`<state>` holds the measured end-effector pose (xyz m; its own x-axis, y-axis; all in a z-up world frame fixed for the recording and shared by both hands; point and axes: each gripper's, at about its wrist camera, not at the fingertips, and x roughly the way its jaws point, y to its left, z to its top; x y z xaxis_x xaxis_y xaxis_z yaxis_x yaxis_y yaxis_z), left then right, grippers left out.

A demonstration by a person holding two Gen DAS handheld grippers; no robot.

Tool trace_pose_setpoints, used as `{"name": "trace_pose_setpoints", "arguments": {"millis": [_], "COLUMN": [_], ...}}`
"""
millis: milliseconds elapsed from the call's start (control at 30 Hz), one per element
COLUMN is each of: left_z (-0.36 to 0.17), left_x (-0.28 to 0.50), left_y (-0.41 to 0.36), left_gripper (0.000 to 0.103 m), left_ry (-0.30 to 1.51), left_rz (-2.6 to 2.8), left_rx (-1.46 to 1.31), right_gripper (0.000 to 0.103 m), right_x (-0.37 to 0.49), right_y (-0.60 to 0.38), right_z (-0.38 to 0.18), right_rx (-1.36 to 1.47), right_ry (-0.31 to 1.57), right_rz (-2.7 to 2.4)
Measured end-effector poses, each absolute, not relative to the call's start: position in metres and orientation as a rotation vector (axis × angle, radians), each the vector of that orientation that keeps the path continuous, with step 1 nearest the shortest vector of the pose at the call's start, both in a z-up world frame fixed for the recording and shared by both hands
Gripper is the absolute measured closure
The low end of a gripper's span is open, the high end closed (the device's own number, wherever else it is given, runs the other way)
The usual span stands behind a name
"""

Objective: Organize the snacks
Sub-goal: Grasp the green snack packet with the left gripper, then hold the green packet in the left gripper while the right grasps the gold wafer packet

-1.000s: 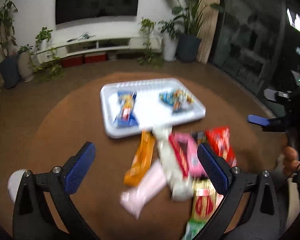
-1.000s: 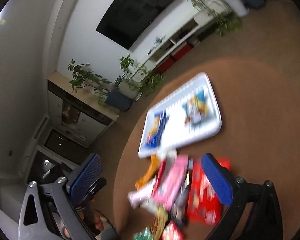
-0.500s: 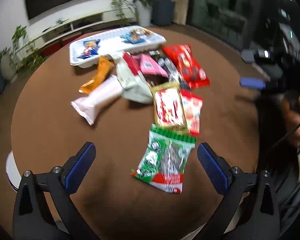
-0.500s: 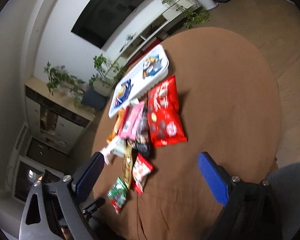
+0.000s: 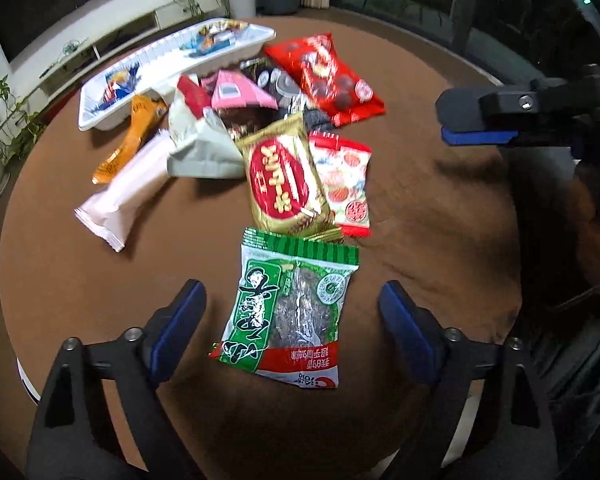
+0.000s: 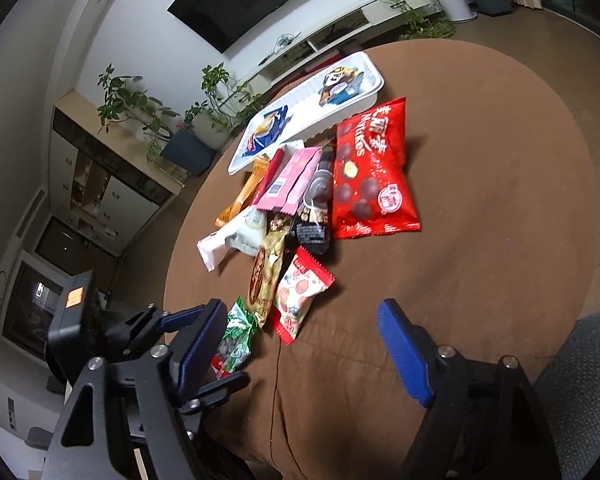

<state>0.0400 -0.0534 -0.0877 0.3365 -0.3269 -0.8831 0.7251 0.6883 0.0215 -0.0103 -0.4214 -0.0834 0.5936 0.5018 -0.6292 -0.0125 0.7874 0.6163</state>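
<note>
A round table w/ brown cloth (image 5: 440,208) is seen, snacks heaped at its middle. L gripper (image 5: 292,312) is held over a green seaweed pkt (image 5: 288,312); the pkt lies flat between the blue pads, not pressed by them, jaws closing. R gripper (image 6: 300,344) is held over bare cloth near the table edge, jaws closing, nothing between them. Just past the green pkt a gold pkt (image 5: 286,180) and a small red-white pkt (image 5: 346,186) are laid side by side, touching. A large red bag (image 6: 374,176) is set beside the white tray (image 6: 300,98), which is placed at the far side w/ two pkts inside. A pink box (image 6: 290,180), an orange bar (image 5: 130,140) and a pale pink bar (image 5: 124,196) are piled btw tray and gold pkt
</note>
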Motion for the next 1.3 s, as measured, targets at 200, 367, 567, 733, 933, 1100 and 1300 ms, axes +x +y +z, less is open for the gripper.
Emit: {"name": "trace_pose_setpoints", "arguments": {"millis": [200, 367, 567, 733, 933, 1100, 1300], "left_z": [-0.097, -0.095, -0.093, -0.092, -0.09, -0.086, -0.084], "left_x": [0.051, 0.058, 0.058, 0.055, 0.055, 0.057, 0.058], "left_y": [-0.051, -0.047, -0.038, -0.025, -0.009, 0.003, 0.019], "left_gripper": [0.044, 0.056, 0.071, 0.075, 0.078, 0.078, 0.078], "left_ry": [1.059, 1.064, 1.061, 1.061, 1.051, 1.042, 1.032], "left_rz": [-0.705, -0.693, -0.708, -0.713, -0.702, -0.694, -0.69], "left_rx": [0.421, 0.389, 0.325, 0.242, 0.167, 0.106, 0.047], "right_gripper": [0.023, 0.023, 0.023, 0.03, 0.039, 0.045, 0.05], "right_x": [-0.01, -0.009, -0.008, -0.004, 0.002, 0.02, 0.043], "right_y": [-0.419, -0.415, -0.409, -0.402, -0.393, -0.369, -0.35], "right_z": [-0.085, -0.089, -0.089, -0.094, -0.083, -0.074, -0.086], "right_rx": [0.591, 0.58, 0.564, 0.563, 0.566, 0.518, 0.481], "right_ry": [0.914, 0.938, 0.943, 0.969, 0.949, 0.95, 1.028], "right_rz": [0.317, 0.318, 0.32, 0.33, 0.38, 0.424, 0.397]}}
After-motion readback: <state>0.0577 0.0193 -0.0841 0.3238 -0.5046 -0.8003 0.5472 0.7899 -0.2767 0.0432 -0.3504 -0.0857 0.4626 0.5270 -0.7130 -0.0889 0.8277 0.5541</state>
